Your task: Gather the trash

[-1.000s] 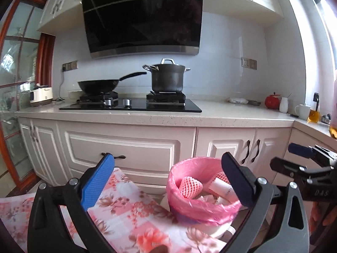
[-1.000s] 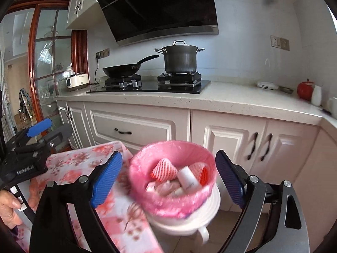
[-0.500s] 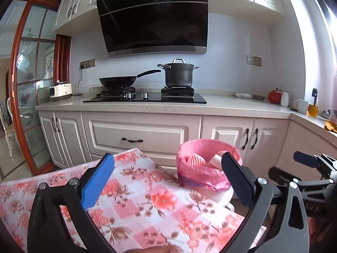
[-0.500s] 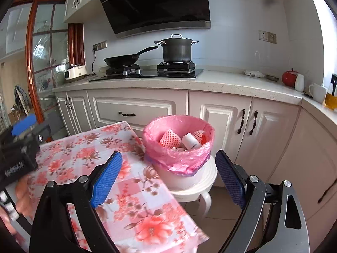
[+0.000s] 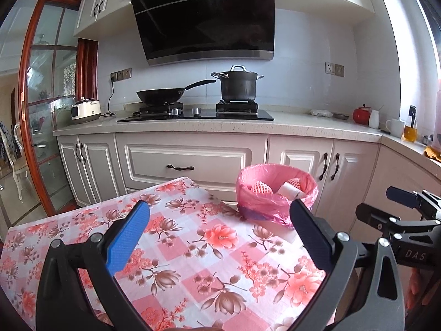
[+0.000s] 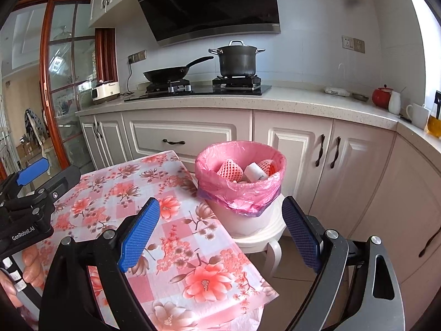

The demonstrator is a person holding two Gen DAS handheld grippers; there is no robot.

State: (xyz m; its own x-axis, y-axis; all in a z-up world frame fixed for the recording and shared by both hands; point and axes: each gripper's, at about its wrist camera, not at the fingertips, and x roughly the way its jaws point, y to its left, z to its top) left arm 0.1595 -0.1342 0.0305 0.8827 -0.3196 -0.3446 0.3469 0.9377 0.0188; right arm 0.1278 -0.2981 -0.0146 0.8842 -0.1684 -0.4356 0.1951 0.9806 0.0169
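Left wrist cam: sits above the pink floral checked tablecloth [image 5: 209, 248], faces the cream kitchen cabinets [image 5: 187, 162] and black glass hob [image 5: 195, 114]. Right wrist cam: same heading, offset right, over the cloth's right edge, nearer the pink-lined white bin [image 6: 241, 176] on a white stool [image 6: 264, 237]. Shared: cloth, bin, hob, counter. Each cam catches the other gripper at frame edge.

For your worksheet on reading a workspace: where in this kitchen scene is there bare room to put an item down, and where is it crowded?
Free: the floral tablecloth, from the bin leftwards, and the counter between hob and red pot. Crowded: the full bin and the counter's right end by the white mug.
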